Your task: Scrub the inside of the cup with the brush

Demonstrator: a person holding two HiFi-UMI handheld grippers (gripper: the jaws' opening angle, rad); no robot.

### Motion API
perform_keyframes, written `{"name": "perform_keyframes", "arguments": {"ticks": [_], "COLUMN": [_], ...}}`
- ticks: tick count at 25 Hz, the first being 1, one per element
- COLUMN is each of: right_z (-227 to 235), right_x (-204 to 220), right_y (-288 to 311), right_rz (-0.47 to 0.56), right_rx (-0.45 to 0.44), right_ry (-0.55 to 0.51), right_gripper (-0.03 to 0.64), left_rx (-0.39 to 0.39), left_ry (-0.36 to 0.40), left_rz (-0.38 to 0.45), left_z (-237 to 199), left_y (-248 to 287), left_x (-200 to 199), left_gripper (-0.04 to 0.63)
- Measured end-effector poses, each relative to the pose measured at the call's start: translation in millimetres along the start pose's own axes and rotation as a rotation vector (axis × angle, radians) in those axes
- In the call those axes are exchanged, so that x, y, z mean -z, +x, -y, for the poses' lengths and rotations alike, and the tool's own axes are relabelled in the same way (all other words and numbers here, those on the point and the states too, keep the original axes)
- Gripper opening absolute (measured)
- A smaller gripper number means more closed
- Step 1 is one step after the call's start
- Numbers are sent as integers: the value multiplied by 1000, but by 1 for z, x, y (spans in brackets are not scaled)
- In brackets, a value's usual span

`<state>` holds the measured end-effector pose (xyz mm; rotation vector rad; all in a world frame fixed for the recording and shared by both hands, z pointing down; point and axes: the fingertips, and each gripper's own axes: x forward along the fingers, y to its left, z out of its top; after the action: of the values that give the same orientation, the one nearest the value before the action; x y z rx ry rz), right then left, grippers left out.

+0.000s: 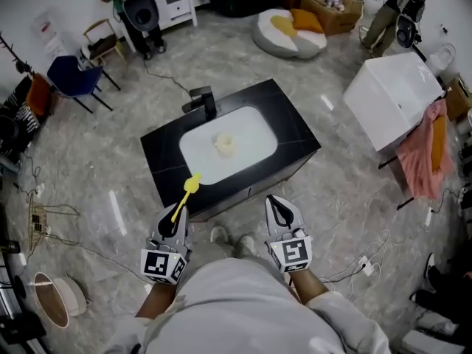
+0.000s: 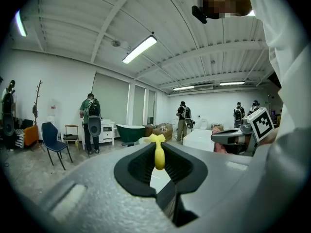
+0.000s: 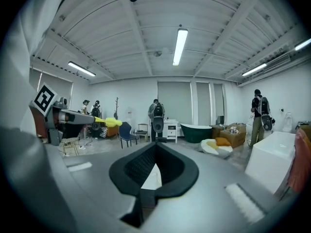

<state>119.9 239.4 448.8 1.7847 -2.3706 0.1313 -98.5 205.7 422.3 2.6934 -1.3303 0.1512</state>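
**A:** What is at risk from here?
**B:** The cup (image 1: 225,144) is sitting unheld in the white basin (image 1: 254,130), well ahead of me. With nothing steadying it, I am likely tipping it when the brush (image 1: 189,190) enters.
**A:** Pose?
**B:** I am holding both grippers nearly level. The left gripper (image 1: 178,214) fingers are clamping the brush; the right gripper (image 1: 279,203) fingers are pressing together, empty.

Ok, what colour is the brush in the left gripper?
Yellow; the brush shows best in the left gripper view.
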Motion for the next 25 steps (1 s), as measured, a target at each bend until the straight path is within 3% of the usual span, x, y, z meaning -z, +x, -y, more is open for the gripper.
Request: {"name": "perform_keyframes", "arguments": {"ticks": [5,12,25], "right_z": [8,23,29], "right_x": [3,-3,-37], "right_y": [26,72,175], "right_rz": [-15,-44,-36], "right_rx": [-27,-35,-11], "right_ry": [10,-32,-91], "right_gripper": [5,5,5], "left_rx": [-15,22,61], "left_ry": [-5,-51,-96], "left_rz": [-18,-8,3], "left_z": [-9,-30,-103], "left_y": [21,77,146], "left_x": [3,9,9], "left_gripper": [40,40,40]}}
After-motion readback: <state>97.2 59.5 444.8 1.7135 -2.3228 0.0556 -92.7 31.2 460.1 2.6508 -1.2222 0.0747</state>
